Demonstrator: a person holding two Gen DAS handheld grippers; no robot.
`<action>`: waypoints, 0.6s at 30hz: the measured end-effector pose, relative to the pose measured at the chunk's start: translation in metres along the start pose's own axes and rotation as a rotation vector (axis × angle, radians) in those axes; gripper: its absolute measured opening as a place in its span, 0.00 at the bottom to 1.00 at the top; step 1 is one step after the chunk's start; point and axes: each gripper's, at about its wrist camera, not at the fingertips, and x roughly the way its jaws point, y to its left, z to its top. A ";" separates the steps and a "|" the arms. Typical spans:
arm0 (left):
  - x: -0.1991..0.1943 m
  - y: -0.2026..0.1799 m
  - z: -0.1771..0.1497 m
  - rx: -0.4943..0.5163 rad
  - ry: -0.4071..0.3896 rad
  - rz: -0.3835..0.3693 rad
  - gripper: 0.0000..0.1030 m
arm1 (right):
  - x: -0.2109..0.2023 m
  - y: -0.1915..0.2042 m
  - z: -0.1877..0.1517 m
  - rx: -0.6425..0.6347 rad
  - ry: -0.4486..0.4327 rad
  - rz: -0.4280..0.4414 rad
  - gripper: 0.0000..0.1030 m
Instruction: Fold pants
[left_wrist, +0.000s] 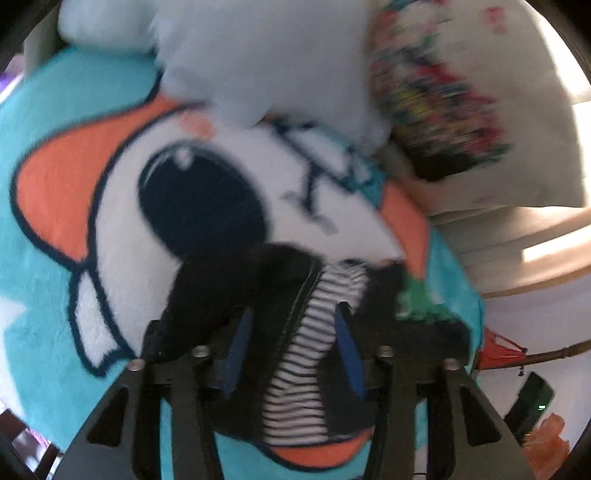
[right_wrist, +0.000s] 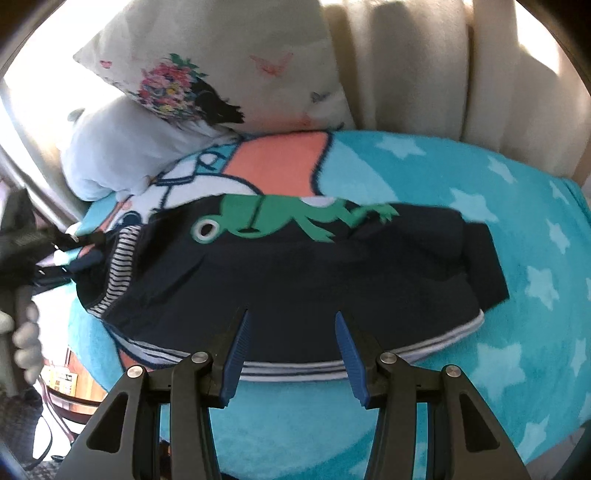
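A home bedroom: a bed spread with a turquoise star-patterned fleece blanket (right_wrist: 517, 229), a floral pillow (right_wrist: 207, 74) and a pale blue pillow (right_wrist: 122, 147) against a cream padded headboard (right_wrist: 424, 66).

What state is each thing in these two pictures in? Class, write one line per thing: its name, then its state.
pants: lying flat on the blanket, striped lining showing at one end
left gripper: fingers apart, striped lining between them
right gripper: open, over the pants' striped edge, holding nothing
blanket: spread out under the pants
floral pillow: propped up behind the blanket
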 end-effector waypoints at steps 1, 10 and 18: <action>0.000 0.005 0.000 0.003 -0.005 -0.009 0.28 | 0.001 -0.005 -0.001 0.017 0.004 -0.018 0.50; 0.000 0.007 0.000 0.086 -0.017 -0.036 0.27 | -0.034 -0.088 -0.002 0.401 -0.108 -0.094 0.54; -0.004 -0.004 0.002 0.156 -0.008 -0.021 0.27 | -0.023 -0.128 0.022 0.472 -0.104 -0.096 0.64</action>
